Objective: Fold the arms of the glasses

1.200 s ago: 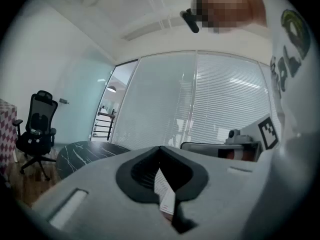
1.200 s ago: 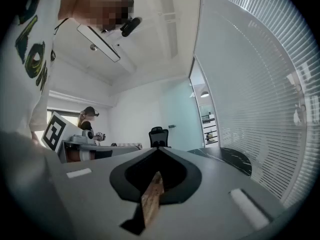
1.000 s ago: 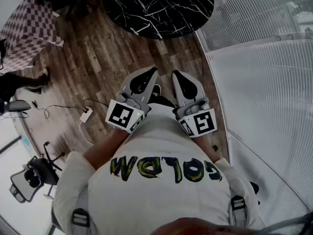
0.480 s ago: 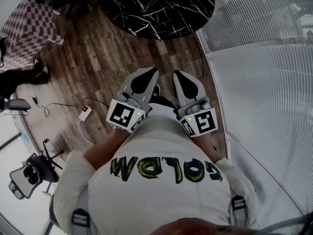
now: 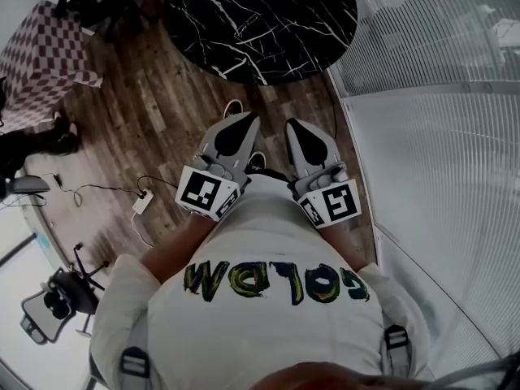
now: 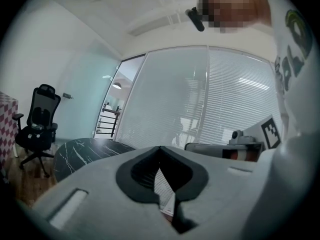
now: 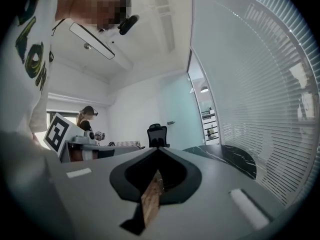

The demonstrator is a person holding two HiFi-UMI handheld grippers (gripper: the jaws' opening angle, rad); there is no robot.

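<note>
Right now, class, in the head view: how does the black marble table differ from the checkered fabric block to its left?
Pattern: the black marble table has irregular white veins on black; the checkered fabric block has a regular grid of reddish and white squares. Shape: the table top is round; the block has straight edges and corners. Both stand on the wooden floor.

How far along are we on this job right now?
Done: nothing visible; no glasses show in any view. In hand: nothing; left claw and right claw are shut and empty, held near the chest, short of the black marble table. Left: find the glasses, fold both arms.
</note>
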